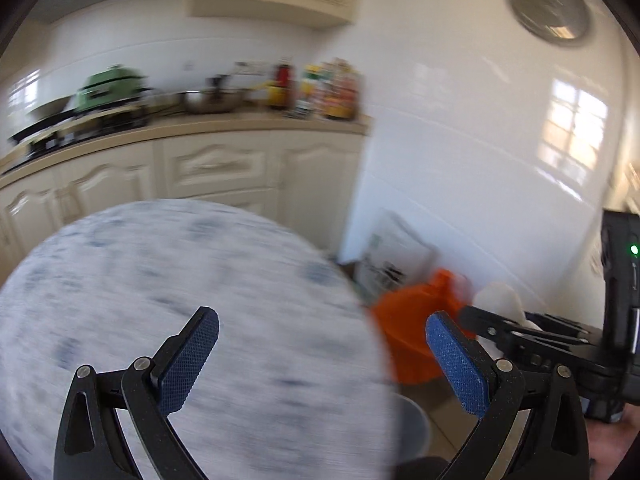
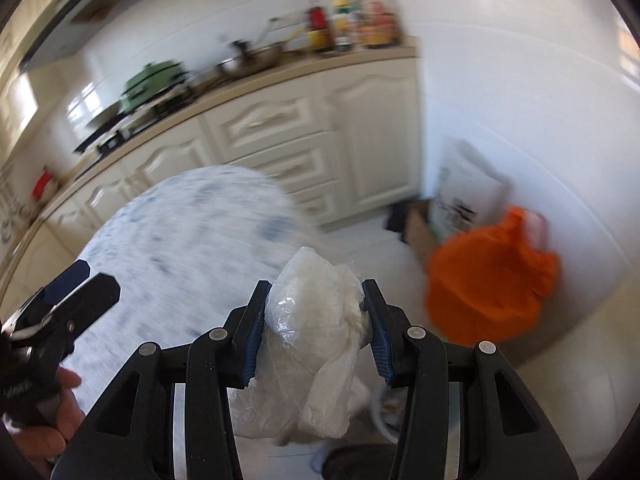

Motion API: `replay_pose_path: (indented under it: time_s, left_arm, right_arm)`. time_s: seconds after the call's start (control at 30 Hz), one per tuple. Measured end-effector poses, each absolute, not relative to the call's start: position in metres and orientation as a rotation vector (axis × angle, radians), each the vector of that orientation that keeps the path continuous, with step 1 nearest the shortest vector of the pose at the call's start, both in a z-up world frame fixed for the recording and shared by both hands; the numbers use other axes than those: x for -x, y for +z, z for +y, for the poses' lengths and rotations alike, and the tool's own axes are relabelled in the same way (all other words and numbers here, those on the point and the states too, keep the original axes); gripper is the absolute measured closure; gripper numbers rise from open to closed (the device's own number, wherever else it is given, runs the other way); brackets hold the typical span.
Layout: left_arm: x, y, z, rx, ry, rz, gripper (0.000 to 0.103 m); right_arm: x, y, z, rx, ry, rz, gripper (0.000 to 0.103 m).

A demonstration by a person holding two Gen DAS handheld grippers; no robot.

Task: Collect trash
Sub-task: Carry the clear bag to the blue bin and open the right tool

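My right gripper is shut on a crumpled clear plastic bag, held up off the round table. An orange-lined trash bin stands on the floor to the right, against the white wall. In the left wrist view my left gripper is open and holds nothing, above the right edge of the round table, with the orange bin beyond its right finger. The right gripper with the white bag shows at that view's right edge. The left gripper appears at the left of the right wrist view.
Cream kitchen cabinets run along the back under a counter with a green pot, pans and bottles. A cardboard box with papers leans by the wall behind the bin. A hand grips the left tool. Everything is motion-blurred.
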State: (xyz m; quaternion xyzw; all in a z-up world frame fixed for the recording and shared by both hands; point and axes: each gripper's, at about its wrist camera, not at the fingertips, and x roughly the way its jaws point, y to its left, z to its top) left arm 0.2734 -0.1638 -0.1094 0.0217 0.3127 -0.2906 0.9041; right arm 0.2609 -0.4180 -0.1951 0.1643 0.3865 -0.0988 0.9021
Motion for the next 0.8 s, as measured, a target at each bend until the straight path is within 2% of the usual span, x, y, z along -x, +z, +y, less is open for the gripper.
replay_pose_path:
  time_s: [0.2,0.37,0.53,0.67,0.8]
  left_arm:
    - [-0.213,-0.131,-0.260,-0.139,-0.733,0.693,0.001]
    - [-0.188,-0.180,-0.323,-0.242,-0.806,0.787,0.001]
    - [-0.197,-0.262,-0.362,-0.345,-0.782,0.935,0.003]
    - [-0.229,-0.334,-0.370,-0.385,-0.707,1.090,0.008]
    - [-0.256,-0.403,-0.376,-0.410,-0.640,1.213,0.008]
  right_arm:
    - [-0.188,-0.221,-0.507,-0.401,-0.350,0.810,0.057]
    - [-0.150,-0.266,-0.562,-0.448,-0.458,0.868,0.057]
    - [-0.145,-0.335,-0.588,-0.509,-0.468,0.969,0.057]
    - [-0.163,-0.398,-0.593,-0.513,-0.425,1.076,0.057]
    - [-0.193,-0.466,-0.592,-0.517,-0.336,1.189,0.057]
